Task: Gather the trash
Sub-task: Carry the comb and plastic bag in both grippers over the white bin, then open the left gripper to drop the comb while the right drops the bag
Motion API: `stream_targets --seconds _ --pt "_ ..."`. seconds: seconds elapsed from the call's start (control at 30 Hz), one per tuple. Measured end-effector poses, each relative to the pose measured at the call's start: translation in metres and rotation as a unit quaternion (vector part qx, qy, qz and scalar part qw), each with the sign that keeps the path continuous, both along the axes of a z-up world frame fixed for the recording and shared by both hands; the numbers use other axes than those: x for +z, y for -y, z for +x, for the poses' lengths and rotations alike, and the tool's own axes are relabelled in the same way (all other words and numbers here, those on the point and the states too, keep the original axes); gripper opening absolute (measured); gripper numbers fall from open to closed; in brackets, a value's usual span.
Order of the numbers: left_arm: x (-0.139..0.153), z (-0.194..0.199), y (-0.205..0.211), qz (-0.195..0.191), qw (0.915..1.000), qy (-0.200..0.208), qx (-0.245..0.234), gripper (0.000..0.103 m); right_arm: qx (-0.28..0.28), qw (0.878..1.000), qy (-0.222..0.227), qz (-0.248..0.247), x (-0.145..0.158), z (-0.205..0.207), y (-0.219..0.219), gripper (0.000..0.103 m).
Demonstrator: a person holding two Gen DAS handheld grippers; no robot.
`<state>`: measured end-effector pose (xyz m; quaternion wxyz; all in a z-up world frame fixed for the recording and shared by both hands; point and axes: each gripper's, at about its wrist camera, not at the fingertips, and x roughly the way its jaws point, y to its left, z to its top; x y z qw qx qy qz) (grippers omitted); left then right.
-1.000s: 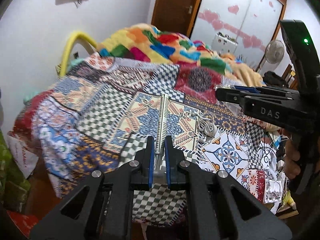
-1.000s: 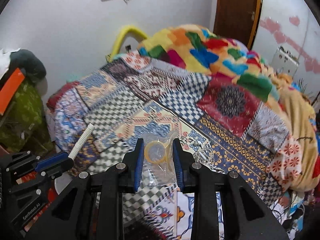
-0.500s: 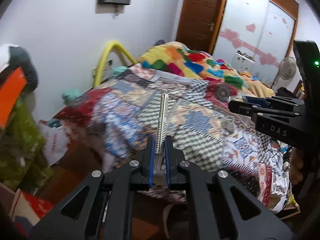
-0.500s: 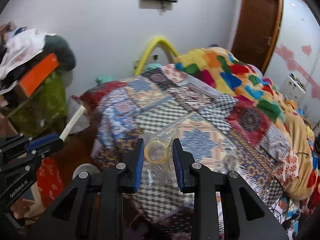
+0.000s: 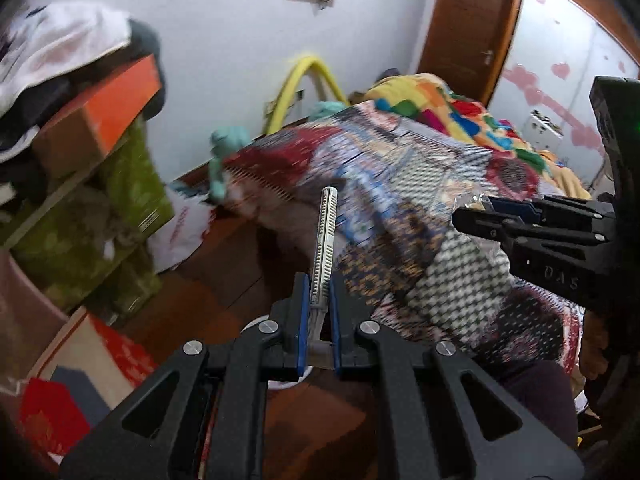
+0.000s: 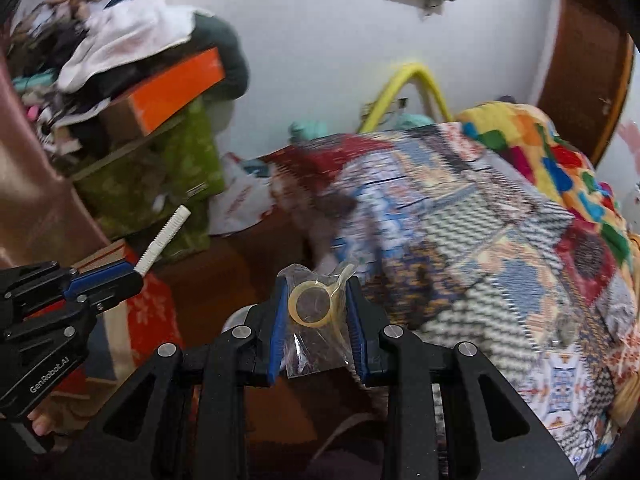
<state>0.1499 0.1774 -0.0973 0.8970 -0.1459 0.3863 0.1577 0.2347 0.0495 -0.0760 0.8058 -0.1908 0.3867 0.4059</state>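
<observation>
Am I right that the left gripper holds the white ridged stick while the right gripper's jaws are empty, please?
Not quite: the right gripper is not empty; the right wrist view shows its jaws closed on a clear plastic bag with a tape roll inside. The left gripper does hold the white ridged stick.

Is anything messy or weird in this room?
Yes. Clothes are heaped untidily on an orange box by the wall, and a plastic bag lies on the floor beside the bed. The bed's blur is only camera movement.
</observation>
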Motion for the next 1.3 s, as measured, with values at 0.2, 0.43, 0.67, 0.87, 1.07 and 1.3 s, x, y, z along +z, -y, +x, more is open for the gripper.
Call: stream_targets --seconds 0.2,0.43,0.67,0.87,1.07,1.3 --pt "-0.031 -0.020 -0.028 -0.020 0.9991 -0.026 0.027 0.008 0.031 0.999 -0.030 -0.019 -0.033 -0.028 -0.041 0.025" --pt "-0.095 -0.024 -0.054 -0.057 0.9936 -0.078 0.058 0.008 0.045 0.994 -0.085 -0.052 -0.086 -0.040 -0.071 0.025" --pt "-0.174 -0.007 -0.075 -0.132 0.9786 -0.141 0.071 0.008 0.035 0.983 -0.145 -0.106 -0.154 -0.030 -0.093 0.025" --pt "-0.215 0.016 -0.086 -0.165 0.9675 -0.180 0.066 0.008 0.019 0.973 -0.175 -0.150 -0.201 -0.015 -0.107 0.025" --pt "-0.234 0.035 -0.100 -0.173 0.9609 -0.202 0.077 0.008 -0.014 0.965 -0.218 -0.147 -0.220 0.007 -0.118 0.026" --pt "-0.229 0.047 -0.111 -0.187 0.9614 -0.185 0.082 0.009 -0.034 0.951 -0.285 -0.116 -0.226 0.023 -0.120 0.043"
